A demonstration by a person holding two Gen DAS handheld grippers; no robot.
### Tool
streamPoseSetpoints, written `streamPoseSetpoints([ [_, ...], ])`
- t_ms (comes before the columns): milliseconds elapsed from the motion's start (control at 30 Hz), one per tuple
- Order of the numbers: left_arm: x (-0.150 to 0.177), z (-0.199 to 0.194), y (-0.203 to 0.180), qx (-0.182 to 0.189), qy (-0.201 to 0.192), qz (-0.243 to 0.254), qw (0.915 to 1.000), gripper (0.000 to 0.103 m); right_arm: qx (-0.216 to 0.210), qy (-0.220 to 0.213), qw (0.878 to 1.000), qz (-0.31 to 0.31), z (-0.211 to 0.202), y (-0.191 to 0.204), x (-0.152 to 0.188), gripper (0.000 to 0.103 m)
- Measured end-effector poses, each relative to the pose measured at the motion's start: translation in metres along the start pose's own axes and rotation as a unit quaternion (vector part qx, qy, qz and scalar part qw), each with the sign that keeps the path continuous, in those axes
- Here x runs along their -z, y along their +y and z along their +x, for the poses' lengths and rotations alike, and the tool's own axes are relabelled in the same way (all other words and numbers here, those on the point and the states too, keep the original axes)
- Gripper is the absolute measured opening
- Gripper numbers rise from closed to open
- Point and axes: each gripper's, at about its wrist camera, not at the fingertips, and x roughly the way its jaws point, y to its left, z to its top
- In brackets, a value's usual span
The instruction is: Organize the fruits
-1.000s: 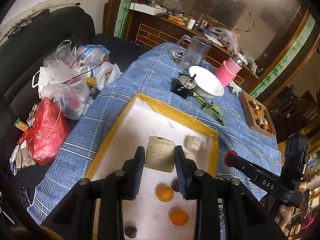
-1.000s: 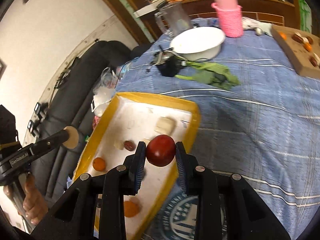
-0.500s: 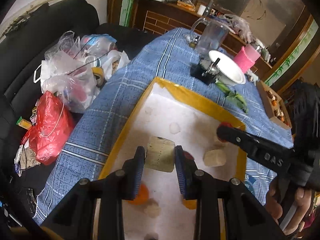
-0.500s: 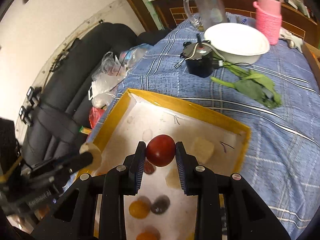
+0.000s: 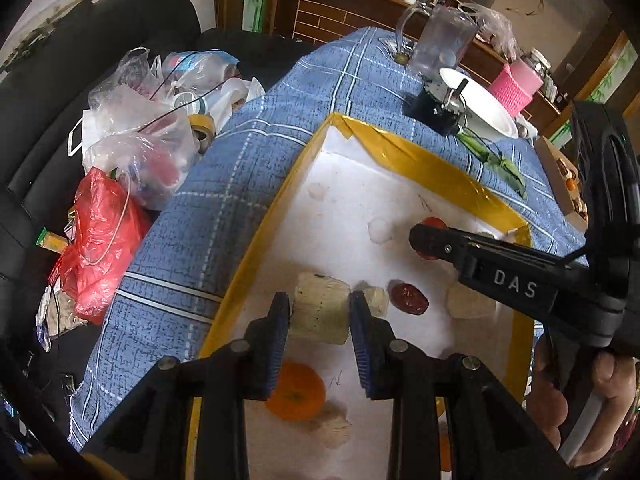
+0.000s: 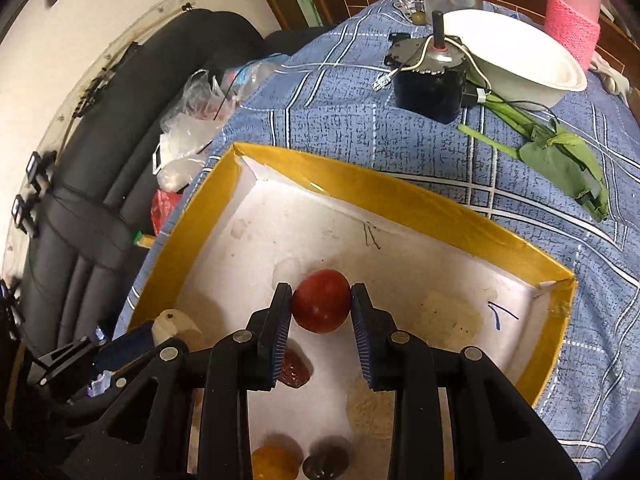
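Around your yellow-rimmed tray (image 6: 384, 184) the blue checked tablecloth (image 6: 320, 120) carries a black motor block (image 6: 430, 88) with white wires, a white bowl (image 6: 516, 66), a pink knitted cup (image 6: 572, 26), a clear jug (image 5: 440, 42) and a wilted green leaf (image 6: 560, 160). Plastic bags, one red (image 5: 100, 240), are heaped on the dark sofa (image 5: 52, 80) beside the table.

Inside the tray an orange (image 5: 296, 394) lies just under your left gripper (image 5: 320, 310), a dark red date (image 5: 408, 300) and a pale chunk (image 5: 376, 298) sit close beside its right finger, and another pale piece (image 6: 448, 316) rests near the tray's right corner. In the left view your right tool crosses the tray in front of the fruit there.

Compared with a second ago, both tools have come lower and further over the tray; the right one, which was at the tray's edge, is now well inside it.

Your left gripper is clamped on a pale cream block (image 5: 320, 308), pointing steeply down at the tray floor. Your right gripper (image 6: 322, 300) is clamped on a red round fruit (image 6: 322, 300), also tilted steeply down, above the middle of the tray. Your right hand (image 5: 576, 396) wraps the handle at the lower right of the left view.
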Motion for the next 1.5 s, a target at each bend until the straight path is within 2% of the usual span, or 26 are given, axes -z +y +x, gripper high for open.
streamPoseSetpoints([
  [267,0.003,0.006,-0.002,-0.013,-0.001,0.008,0.9999,0.034,0.020,0.007,1.000,-0.008,0.008,0.003,0.000,0.029],
  [333,0.003,0.007,-0.003,-0.018,-0.002,0.011,0.9998,0.037,0.017,0.011,1.000,-0.006,0.009,0.004,-0.001,0.033],
  [433,0.006,0.002,-0.002,-0.020,-0.005,0.009,0.9997,0.050,0.005,-0.001,1.000,-0.001,-0.004,0.003,-0.002,0.037],
  [533,0.013,-0.014,-0.002,-0.030,-0.032,0.014,0.9990,0.062,-0.002,-0.022,1.000,-0.004,-0.027,0.008,0.003,0.043],
  [567,0.017,-0.023,-0.004,-0.031,-0.043,0.018,0.9984,0.065,-0.005,-0.036,0.999,-0.008,-0.041,0.011,0.007,0.044],
  [633,0.027,-0.039,-0.007,-0.039,-0.064,0.024,0.9969,0.071,-0.014,-0.060,0.998,-0.008,-0.067,0.015,0.020,0.057],
  [667,0.034,-0.047,-0.009,-0.044,-0.076,0.028,0.9957,0.075,-0.019,-0.073,0.997,-0.005,-0.080,0.017,0.029,0.059],
  [733,0.048,-0.061,-0.015,-0.060,-0.097,0.036,0.9928,0.078,-0.023,-0.089,0.996,0.004,-0.102,0.015,0.048,0.069],
  [800,0.066,-0.073,-0.021,-0.076,-0.111,0.046,0.9899,0.081,-0.031,-0.104,0.994,0.021,-0.119,0.009,0.074,0.074],
  [933,0.095,-0.089,-0.031,-0.101,-0.120,0.058,0.9860,0.083,-0.031,-0.111,0.992,0.056,-0.138,-0.011,0.124,0.074],
  [1067,0.112,-0.102,-0.040,-0.123,-0.131,0.072,0.9811,0.084,-0.020,-0.115,0.991,0.067,-0.149,-0.018,0.152,0.074],
  [1500,0.155,-0.147,-0.054,-0.121,-0.158,0.092,0.9756,0.085,-0.004,-0.139,0.989,0.049,-0.174,0.009,0.204,0.074],
])
